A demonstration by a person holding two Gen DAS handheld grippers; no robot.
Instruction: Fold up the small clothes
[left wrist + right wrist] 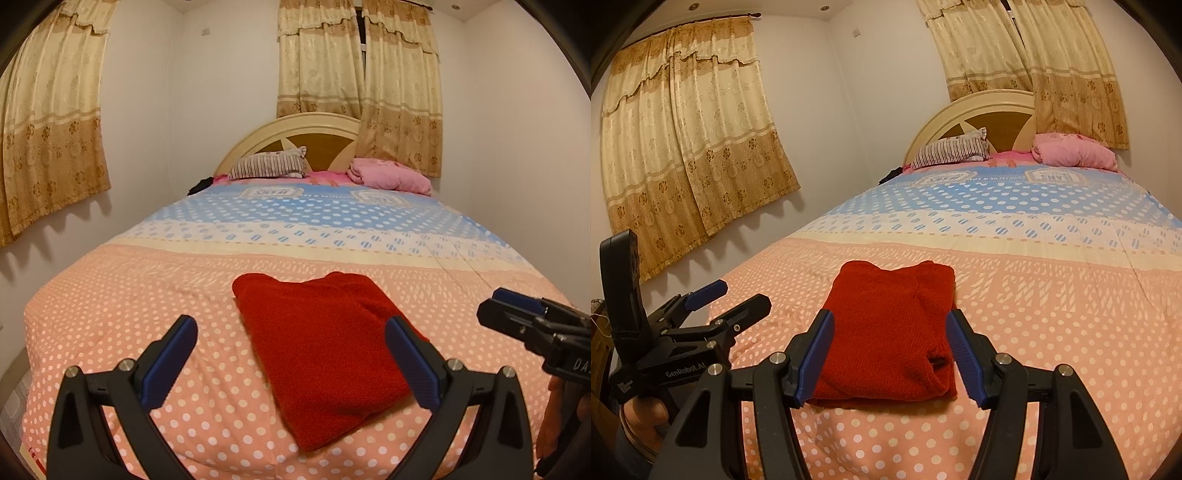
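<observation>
Nearest the cameras, both grippers hang above the foot of the bed (pixel 110 295), holding nothing. The left gripper (pixel 291 334) has its jaws wide apart; its blue pads (pixel 168 363) stand either side of the view, the right one in front of the near edge of the red cloth (pixel 325 354) but not pressing on it. The right gripper (pixel 888 349) also has its jaws apart, framing the cloth without gripping it. A hand (pixel 642 415) holds the left gripper's handle at the lower left of the right wrist view.

The red cloth lies folded into a flat rectangle on the pink dotted part of the bedspread, just beyond the fingertips of both grippers.

Farther on, the spread turns cream and then blue. At the head lie a striped pillow (pixel 267 166) and a pink bundle (pixel 389 175), before a rounded headboard (pixel 295 129). Patterned curtains (pixel 358 74) hang behind.
</observation>
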